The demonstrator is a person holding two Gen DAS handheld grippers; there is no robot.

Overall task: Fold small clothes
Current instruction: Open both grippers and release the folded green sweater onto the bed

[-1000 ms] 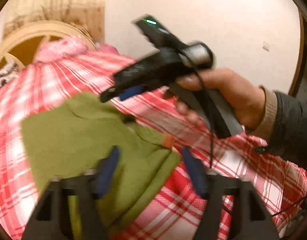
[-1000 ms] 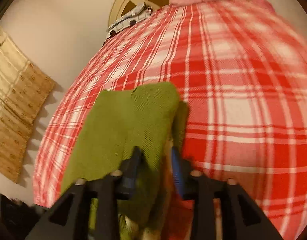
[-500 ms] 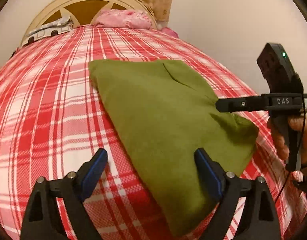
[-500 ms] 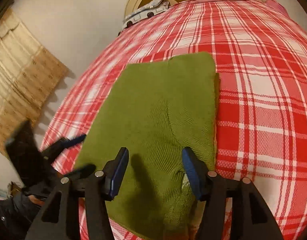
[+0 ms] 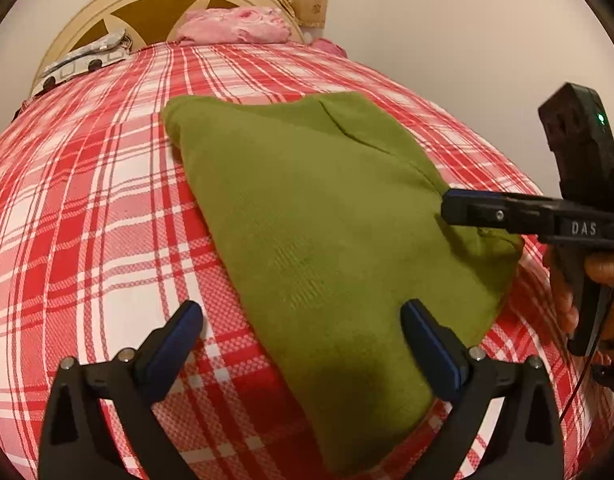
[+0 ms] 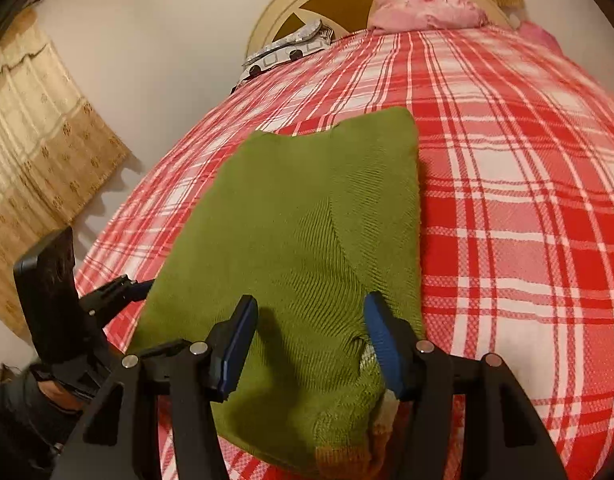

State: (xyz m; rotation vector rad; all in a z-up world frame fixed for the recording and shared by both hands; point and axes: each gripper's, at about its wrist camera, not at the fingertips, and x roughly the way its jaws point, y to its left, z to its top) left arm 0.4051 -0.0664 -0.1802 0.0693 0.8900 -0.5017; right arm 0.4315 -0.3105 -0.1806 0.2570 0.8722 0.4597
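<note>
Sweater (image 5: 327,232) is the one green piece of clothing here, and it lies folded on the red check bed (image 5: 87,208), with its near end close to both grippers.

Left gripper (image 5: 303,344) hangs over the near end with its jaws wide and nothing between them. One blue finger is over the bed and the other is over the sweater. Right gripper (image 6: 307,340) sits low over the near right part of the sweater. Its jaws are apart too, and I cannot tell if a finger touches the cloth.

To fold it well, I think each gripper should pinch a near corner, taking all the layers at once. Then both should lift together and lay the near end onto the far end, edges lined up. Go slow, so the knit does not bunch or slide.

Far off by the headboard (image 5: 159,4) are one pink pillow (image 5: 235,26) and one gray spotted cloth (image 5: 87,58).

Count: one sweater, two grippers, one bed, one pillow.
</note>
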